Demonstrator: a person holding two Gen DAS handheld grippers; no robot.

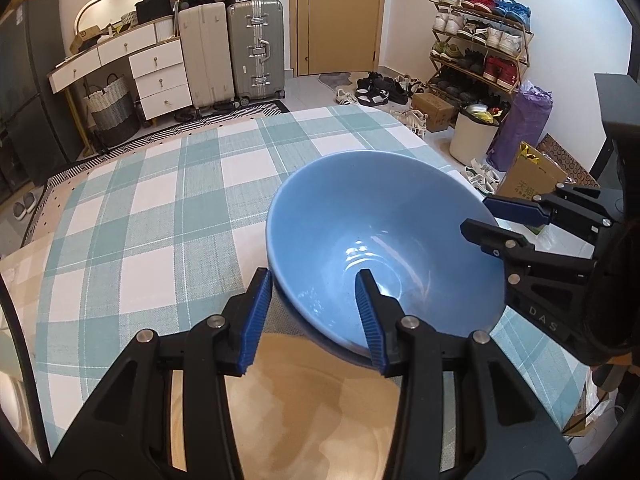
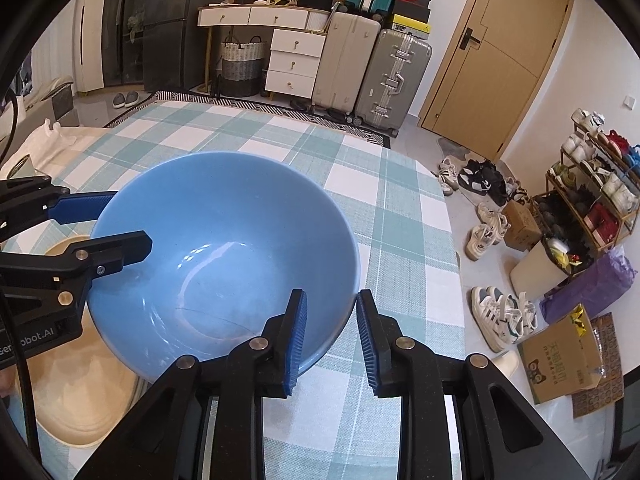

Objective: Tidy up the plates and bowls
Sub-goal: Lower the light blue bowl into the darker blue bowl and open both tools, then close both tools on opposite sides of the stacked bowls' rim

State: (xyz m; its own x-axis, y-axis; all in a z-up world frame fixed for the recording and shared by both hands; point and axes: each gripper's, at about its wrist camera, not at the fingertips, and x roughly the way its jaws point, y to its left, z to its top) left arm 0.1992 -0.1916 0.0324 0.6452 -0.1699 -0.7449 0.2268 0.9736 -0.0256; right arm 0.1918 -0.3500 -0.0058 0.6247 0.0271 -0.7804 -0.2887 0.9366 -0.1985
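Straddling the blue bowl [image 1: 384,240] from opposite sides, both grippers stand with jaws parted: left gripper [image 1: 316,320] astride the near rim at lower centre, right gripper [image 2: 330,336] astride the rim at lower right (neither visibly clamped). Bowl sits on the checked bench [image 1: 160,200], overlapping a beige plate [image 2: 76,392].

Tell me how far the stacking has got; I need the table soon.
Done: nothing visibly stacked yet. In hand: the blue bowl, tilted, with the left hand-held gripper and the right hand-held gripper each straddling its rim, jaws open. Left: seating it on the beige plate partly beneath it on the checked tablecloth.
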